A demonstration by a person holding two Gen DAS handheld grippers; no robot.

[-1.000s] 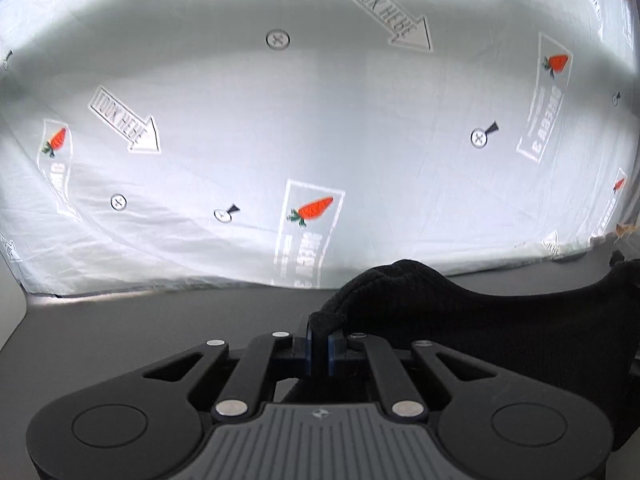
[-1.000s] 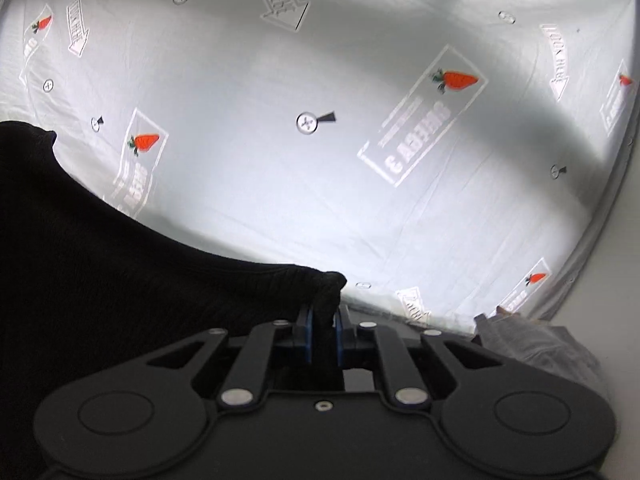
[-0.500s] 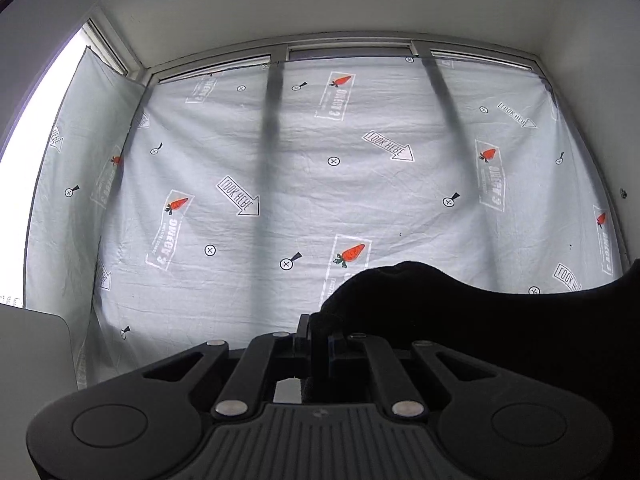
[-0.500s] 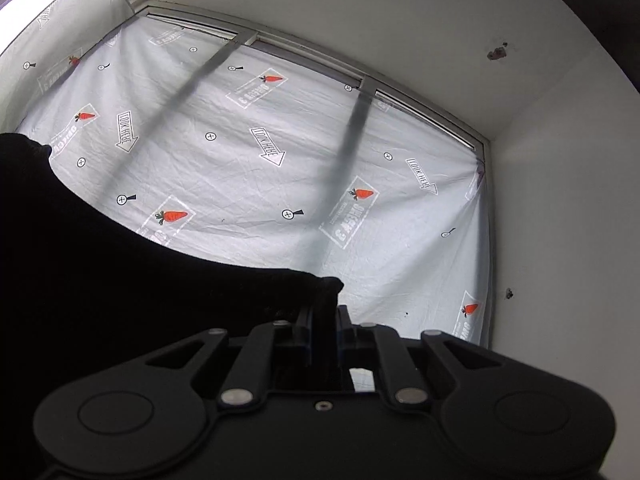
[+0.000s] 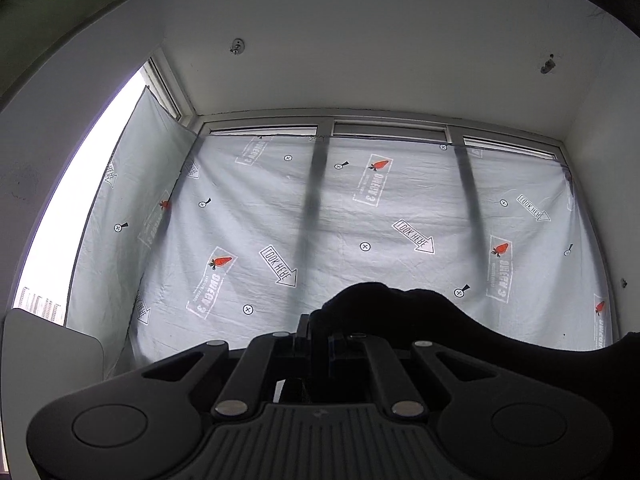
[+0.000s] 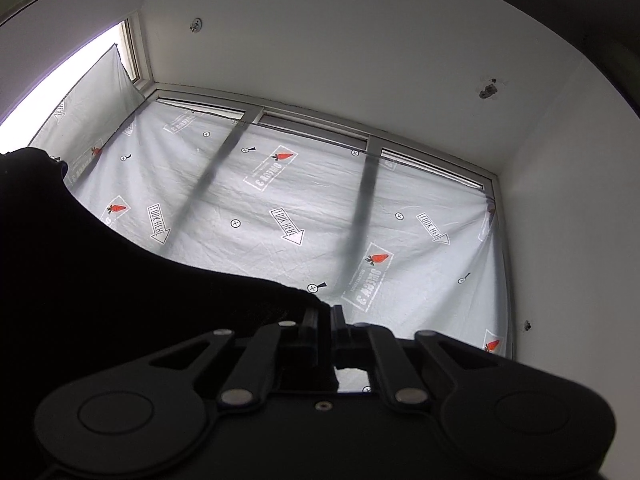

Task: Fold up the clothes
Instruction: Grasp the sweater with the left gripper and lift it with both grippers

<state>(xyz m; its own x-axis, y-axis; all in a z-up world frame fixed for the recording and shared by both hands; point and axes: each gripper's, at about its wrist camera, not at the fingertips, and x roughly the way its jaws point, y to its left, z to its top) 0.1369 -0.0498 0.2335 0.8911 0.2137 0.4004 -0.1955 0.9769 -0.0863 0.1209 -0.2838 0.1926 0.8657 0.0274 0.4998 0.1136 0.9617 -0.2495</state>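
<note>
Both cameras look upward at a white ceiling [image 5: 380, 60] and a window wall covered by a pale printed sheet [image 5: 360, 220] with carrots and "LOOK HERE" arrows. In the left wrist view, the left tongs [image 5: 319, 334] are pressed nearly together, and a bunched edge of the black garment [image 5: 400, 312] sits pinched between their tips. The cloth humps up just above the tips and then runs off to the right of them, dipping and rising again toward the right edge of the frame, dark against the sheet. In the right wrist view, the right tongs [image 6: 325, 320] are likewise drawn in to a narrow gap with a corner of the same black garment [image 6: 120, 300] clamped between the tips. From that corner the cloth spreads away to the left of the tongs, filling the lower left of the frame and climbing in a curved edge toward the upper left, where it ends beside the bright uncovered strip of window [image 6: 60, 68]. The garment thus hangs between the two tongs, held at one end by each, raised in front of the sheet. A light grey rounded panel [image 5: 52, 352] shows at the lower left of the left wrist view.
</note>
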